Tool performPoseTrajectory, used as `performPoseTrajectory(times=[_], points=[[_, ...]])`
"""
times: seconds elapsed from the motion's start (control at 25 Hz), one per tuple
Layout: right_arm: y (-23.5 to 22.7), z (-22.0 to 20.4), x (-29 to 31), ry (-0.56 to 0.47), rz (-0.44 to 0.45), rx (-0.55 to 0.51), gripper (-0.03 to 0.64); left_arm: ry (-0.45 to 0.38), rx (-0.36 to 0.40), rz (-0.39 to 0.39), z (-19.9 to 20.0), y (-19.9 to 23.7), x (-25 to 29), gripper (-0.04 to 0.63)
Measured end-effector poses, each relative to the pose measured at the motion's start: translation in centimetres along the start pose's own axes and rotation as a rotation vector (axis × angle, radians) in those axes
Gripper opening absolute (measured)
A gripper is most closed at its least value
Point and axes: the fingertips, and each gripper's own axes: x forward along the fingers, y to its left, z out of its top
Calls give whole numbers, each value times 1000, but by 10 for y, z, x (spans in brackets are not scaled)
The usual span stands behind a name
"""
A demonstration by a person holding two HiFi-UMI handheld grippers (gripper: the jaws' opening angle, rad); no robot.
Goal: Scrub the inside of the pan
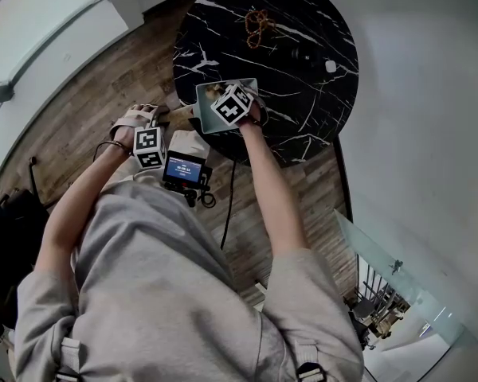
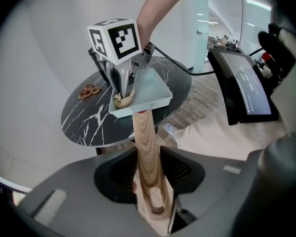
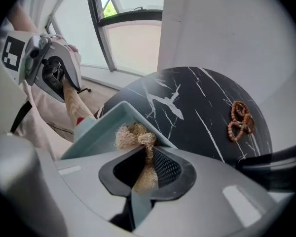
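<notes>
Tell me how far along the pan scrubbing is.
Done: the left hand-held gripper is clamped on the wooden handle of the pan, held at the table edge. In hand: the right hand-held gripper presses a fibre scrubber into the pan's inside. Left: the scrubbing itself; how clean the inside is cannot be told.

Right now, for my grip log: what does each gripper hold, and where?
Left gripper clamps the wooden handle near its end; right gripper pinches the fibre scrubber by its tail, inside the pan.
</notes>
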Motion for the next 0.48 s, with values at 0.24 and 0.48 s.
performPoseTrajectory(times=[0.24, 0.48], points=[[25, 25, 4, -18, 85, 78, 67, 44, -7, -1, -1, -1, 2, 144], [26, 25, 2, -125, 330, 420, 63, 66, -24, 7, -4, -1, 4, 144]])
